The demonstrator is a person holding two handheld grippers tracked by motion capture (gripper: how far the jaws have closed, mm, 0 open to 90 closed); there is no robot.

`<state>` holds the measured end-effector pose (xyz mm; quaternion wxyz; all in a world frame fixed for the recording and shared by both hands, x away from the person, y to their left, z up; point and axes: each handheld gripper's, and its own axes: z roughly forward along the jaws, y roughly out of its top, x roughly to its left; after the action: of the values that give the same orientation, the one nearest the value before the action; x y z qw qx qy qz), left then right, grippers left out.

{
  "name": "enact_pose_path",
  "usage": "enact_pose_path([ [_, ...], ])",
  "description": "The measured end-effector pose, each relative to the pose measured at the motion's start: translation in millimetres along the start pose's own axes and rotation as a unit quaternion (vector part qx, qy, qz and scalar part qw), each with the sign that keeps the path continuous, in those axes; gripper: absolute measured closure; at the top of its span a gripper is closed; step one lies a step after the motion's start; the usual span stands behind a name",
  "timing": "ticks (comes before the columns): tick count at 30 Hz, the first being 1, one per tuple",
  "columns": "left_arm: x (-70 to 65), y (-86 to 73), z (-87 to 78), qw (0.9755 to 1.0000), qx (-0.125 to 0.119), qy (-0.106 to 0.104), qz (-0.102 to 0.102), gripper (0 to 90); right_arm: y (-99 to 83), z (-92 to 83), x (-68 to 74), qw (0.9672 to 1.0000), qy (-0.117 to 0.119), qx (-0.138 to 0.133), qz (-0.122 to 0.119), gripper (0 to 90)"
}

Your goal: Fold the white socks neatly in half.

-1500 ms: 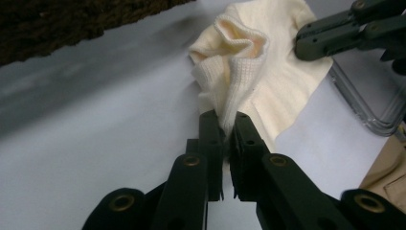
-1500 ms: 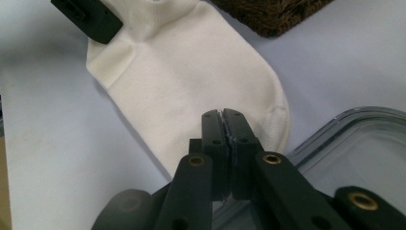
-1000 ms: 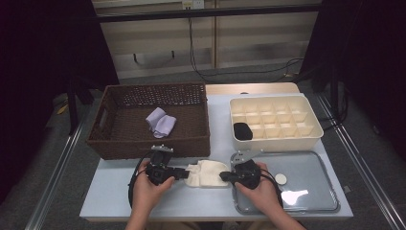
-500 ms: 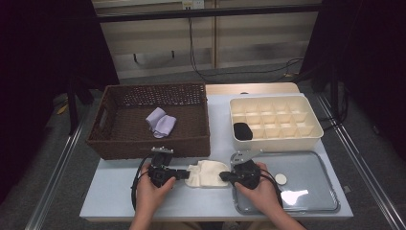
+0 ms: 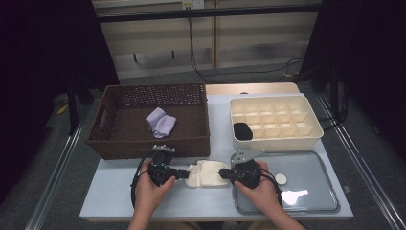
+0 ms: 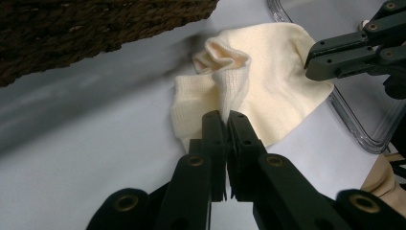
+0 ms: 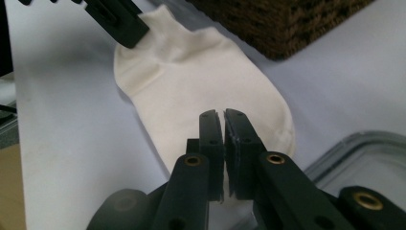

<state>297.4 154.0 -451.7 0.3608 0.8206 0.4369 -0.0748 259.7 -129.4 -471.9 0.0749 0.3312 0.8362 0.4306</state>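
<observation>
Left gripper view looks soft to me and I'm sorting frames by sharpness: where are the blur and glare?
Left gripper view: the basket edge and the table beneath it smear, while the sock stays crisp. High view: a bright glare patch sits on the clear tray.

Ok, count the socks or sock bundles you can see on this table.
3: a cream sock on the table between the hand-held grippers, a lilac bundle in the wicker basket, a black one in the divided tray. Others may be hidden.
</observation>
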Motion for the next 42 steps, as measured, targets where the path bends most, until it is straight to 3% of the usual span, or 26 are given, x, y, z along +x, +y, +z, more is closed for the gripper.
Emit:
enact_pose_path([
  [2,-0.2,0.8,-0.9,1.0,0.003,-0.004,0.002,87.3,2.9,0.6,2.3,1.0,0.001,-0.007,-0.007,85.9],
  [15,-6.2,7.7,-3.3,0.9998,0.012,-0.012,0.007,87.1,16.6,19.3,14.2,0.9992,0.011,0.013,-0.036,85.6],
  [20,-8.8,11.5,-5.3,0.9995,0.021,-0.02,0.011,87.2,16.5,28.9,15.7,0.999,0.018,0.024,-0.034,85.5],
  [23,-10.0,13.8,-7.9,0.9996,0.022,-0.02,0.0,87.3,16.2,34.6,15.7,0.9986,0.013,0.037,-0.036,85.5],
  [24,-7.5,14.2,-7.6,0.9992,0.033,-0.02,0.003,86.5,15.6,36.6,15.6,0.9986,0.015,0.037,-0.035,85.5],
  [28,2.2,9.6,-1.6,0.9992,0.029,-0.013,-0.023,77.3,15.8,35.6,17.0,0.9981,0.009,0.047,-0.04,86.8],
  [32,7.8,4.9,1.5,0.9993,0.017,-0.009,-0.032,71.4,12.9,31.7,14.8,0.9981,0.007,0.048,-0.038,86.8],
  [34,10.7,4.1,1.5,0.9996,0.013,-0.001,-0.025,65.9,10.9,30.2,13.0,0.9984,0.008,0.044,-0.034,86.9],
  [37,13.6,3.0,2.8,0.9991,0.001,-0.006,-0.042,64.7,9.0,28.1,12.3,0.9985,0.007,0.042,-0.033,86.9],
  [40,16.2,1.2,5.9,0.9986,0.008,-0.009,-0.052,66.7,8.1,26.7,12.8,0.9984,0.004,0.043,-0.036,86.9],
  [42,16.7,-0.1,9.4,0.9989,0.011,-0.007,-0.045,66.7,7.5,26.5,12.8,0.9986,0.005,0.041,-0.031,87.0],
])
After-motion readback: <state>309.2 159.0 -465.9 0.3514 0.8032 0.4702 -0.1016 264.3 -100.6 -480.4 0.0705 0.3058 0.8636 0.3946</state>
